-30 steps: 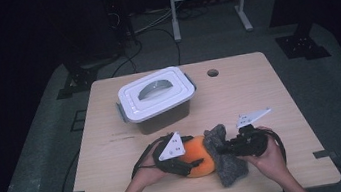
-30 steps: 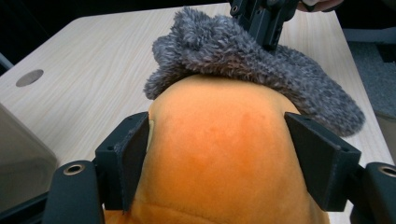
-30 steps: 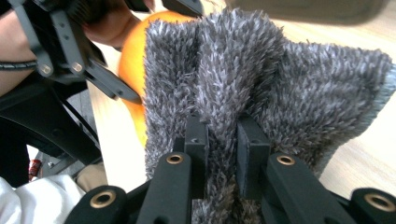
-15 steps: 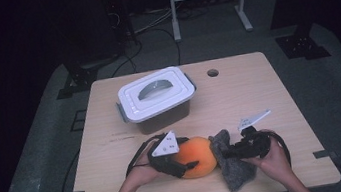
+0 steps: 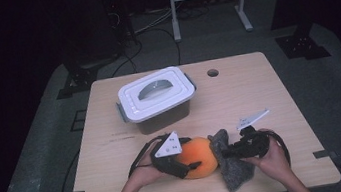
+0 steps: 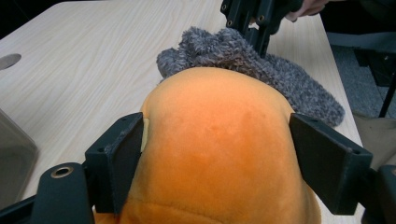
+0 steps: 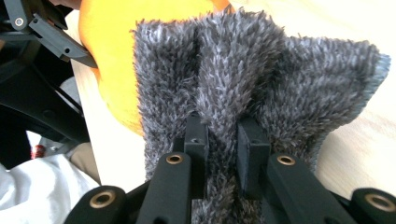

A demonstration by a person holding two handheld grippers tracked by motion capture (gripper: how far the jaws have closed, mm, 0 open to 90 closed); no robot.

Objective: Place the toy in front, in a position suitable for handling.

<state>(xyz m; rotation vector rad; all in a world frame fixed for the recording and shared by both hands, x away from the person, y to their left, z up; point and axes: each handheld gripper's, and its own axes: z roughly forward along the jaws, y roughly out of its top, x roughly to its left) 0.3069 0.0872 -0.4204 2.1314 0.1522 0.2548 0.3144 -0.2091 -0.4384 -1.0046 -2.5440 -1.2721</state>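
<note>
An orange plush ball (image 5: 201, 149) lies near the table's front edge. My left gripper (image 5: 192, 162) reaches around it from the left. In the left gripper view the ball (image 6: 215, 107) sits between the jaws with both pads still touching its sides; the jaws have just been opening. My right gripper (image 5: 224, 153) comes in from the right and is shut on a fold of a grey fuzzy cloth (image 5: 235, 175) that lies against the ball. In the right gripper view the cloth (image 7: 243, 65) stands pinched between the jaws of the right gripper (image 7: 223, 133), with the ball (image 7: 112, 51) behind it.
A clear box with a white latched lid (image 5: 156, 98) stands at the back left of the wooden table (image 5: 259, 93). A round hole (image 5: 212, 73) is near the far edge. Dark floor and a metal frame (image 5: 205, 0) lie beyond.
Both hands stay at the ball and the cloth. The left gripper's grey plate has shifted slightly to the left.
</note>
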